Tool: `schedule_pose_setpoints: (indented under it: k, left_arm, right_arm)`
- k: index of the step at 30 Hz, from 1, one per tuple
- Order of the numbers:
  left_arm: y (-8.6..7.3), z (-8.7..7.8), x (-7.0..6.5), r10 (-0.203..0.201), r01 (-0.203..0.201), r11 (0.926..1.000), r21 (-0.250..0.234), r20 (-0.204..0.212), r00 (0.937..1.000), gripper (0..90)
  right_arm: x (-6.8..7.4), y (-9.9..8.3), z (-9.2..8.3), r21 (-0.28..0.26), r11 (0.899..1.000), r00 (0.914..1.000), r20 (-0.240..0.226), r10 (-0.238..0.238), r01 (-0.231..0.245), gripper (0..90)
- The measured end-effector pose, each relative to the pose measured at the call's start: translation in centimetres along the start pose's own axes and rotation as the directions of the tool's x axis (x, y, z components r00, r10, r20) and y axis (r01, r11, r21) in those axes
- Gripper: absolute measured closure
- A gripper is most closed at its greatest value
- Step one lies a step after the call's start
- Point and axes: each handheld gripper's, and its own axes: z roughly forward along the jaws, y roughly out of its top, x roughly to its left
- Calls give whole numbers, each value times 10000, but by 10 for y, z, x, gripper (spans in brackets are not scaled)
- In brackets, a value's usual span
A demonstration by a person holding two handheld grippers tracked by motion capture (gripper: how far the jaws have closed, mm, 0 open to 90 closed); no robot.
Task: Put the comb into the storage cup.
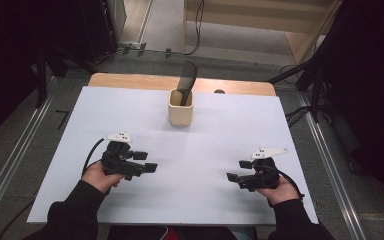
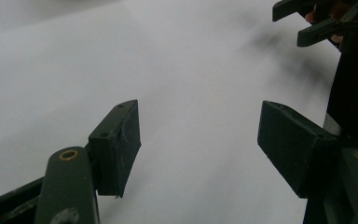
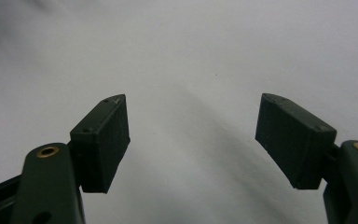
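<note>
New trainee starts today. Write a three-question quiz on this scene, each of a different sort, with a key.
1. True or false: the left tongs hold the dark utensil.
2. The cream holder stands: A) at the table's far middle, B) between the two tongs, C) on the floor.
3. Fill in: the right tongs are ___ with nothing between the jaws.

Key: 1 false, the utensil stands in the holder; 2 A; 3 open.

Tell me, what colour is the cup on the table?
The cup is cream, seen best in the high view.
</note>
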Motion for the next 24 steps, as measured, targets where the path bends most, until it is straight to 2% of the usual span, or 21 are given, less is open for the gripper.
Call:
schedule_pose_setpoints:
  k: [24]
  left_arm:
    - [-19,-15,-3,-57,59,9999,103,-237,9997,305]
  right_arm:
    - [-1,0,0,38,10000,10000,18,13,-13,242]
